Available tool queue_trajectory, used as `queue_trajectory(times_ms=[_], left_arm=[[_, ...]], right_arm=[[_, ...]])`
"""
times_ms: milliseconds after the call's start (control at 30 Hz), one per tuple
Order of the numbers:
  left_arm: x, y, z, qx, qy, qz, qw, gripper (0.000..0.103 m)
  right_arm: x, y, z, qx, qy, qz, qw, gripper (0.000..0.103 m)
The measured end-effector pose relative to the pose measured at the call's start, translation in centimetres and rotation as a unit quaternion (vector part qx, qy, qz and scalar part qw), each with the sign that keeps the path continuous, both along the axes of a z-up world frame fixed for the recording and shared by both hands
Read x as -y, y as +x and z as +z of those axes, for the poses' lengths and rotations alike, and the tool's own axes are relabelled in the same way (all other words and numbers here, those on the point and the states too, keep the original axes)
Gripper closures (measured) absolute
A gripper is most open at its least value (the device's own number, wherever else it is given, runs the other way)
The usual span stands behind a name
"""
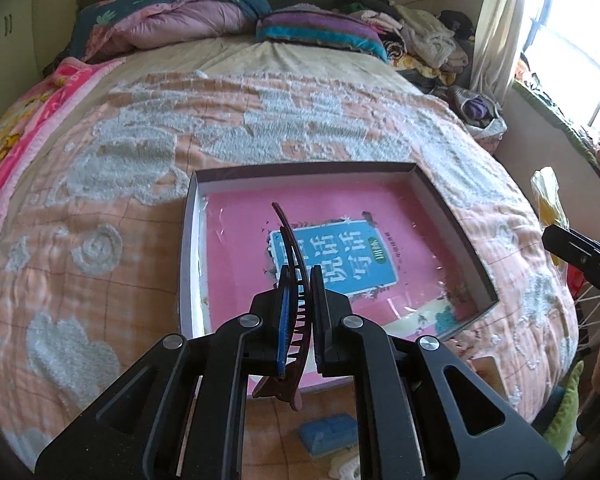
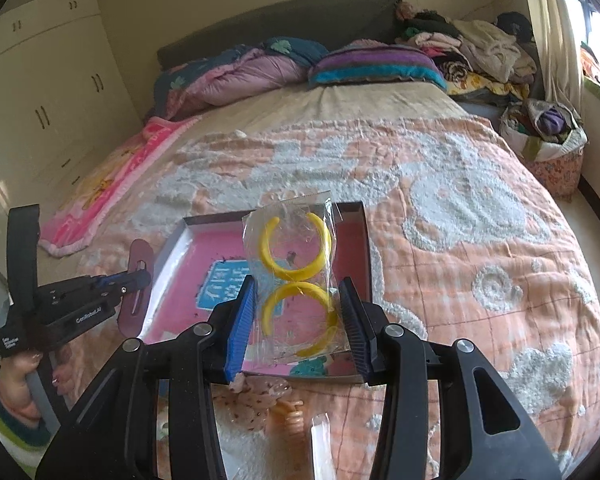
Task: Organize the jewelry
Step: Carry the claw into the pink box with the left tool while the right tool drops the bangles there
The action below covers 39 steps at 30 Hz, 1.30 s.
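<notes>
My left gripper (image 1: 300,280) is shut on a brown toothed hair clip (image 1: 296,264), held above the near left part of an open shallow box (image 1: 444,196) with a pink book cover inside. In the right wrist view the left gripper (image 2: 140,280) and the clip (image 2: 138,280) hang at the box's left side. My right gripper (image 2: 296,300) is shut on a clear bag of yellow hoop earrings (image 2: 296,268), held above the near edge of the box (image 2: 360,240). The bag also shows in the left wrist view (image 1: 548,200).
The box lies on an orange and white quilt (image 1: 140,200) on a bed. A patterned scrunchie (image 2: 260,396), an orange hair clip (image 2: 292,420) and a clear packet (image 2: 320,440) lie near the front edge. Pillows and clothes pile at the headboard. Wardrobes stand left.
</notes>
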<state>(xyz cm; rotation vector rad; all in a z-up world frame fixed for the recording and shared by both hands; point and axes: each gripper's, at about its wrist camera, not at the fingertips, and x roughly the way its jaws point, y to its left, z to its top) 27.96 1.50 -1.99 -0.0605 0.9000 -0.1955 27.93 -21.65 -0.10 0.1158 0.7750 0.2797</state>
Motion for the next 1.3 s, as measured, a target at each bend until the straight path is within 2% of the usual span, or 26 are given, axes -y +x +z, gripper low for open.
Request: queue_trajectory(times_ms=[367,667,733,800,1300], left_arm=[[0.1,1.4,-3.0,-0.033,0.015,-0.001,0.9994,0.100],[0.0,1.3,-3.6,-0.039,0.024,0.001,0.9989,0.099],[0.1,1.3,-3.6,-0.039,0.028,0.002,0.9988,0.099],[0.1,1.2,-3.6,-0.040,0.027,0.003,0.9988,0.099],[-0.2,-1.7,0.0,-0.002,0.018,0.014,0.9997,0.099]], right_arm=[[-1.2,2.4,-4.3,-0.048,-0.014,0.000,0.999,0.062],[-1.4,3.1,-6.6,-0.071,-0.011,-0.006,0.997,0.060],[-1.4,3.0,-6.4,-0.069,-0.007,-0.004,0.998,0.056],[-1.2,2.7,-5.9,-0.061,-0.007,-0.005,0.998,0.046],[1.4,-3.1,0.3,0.010,0.018,-0.025,0.999,0.024]])
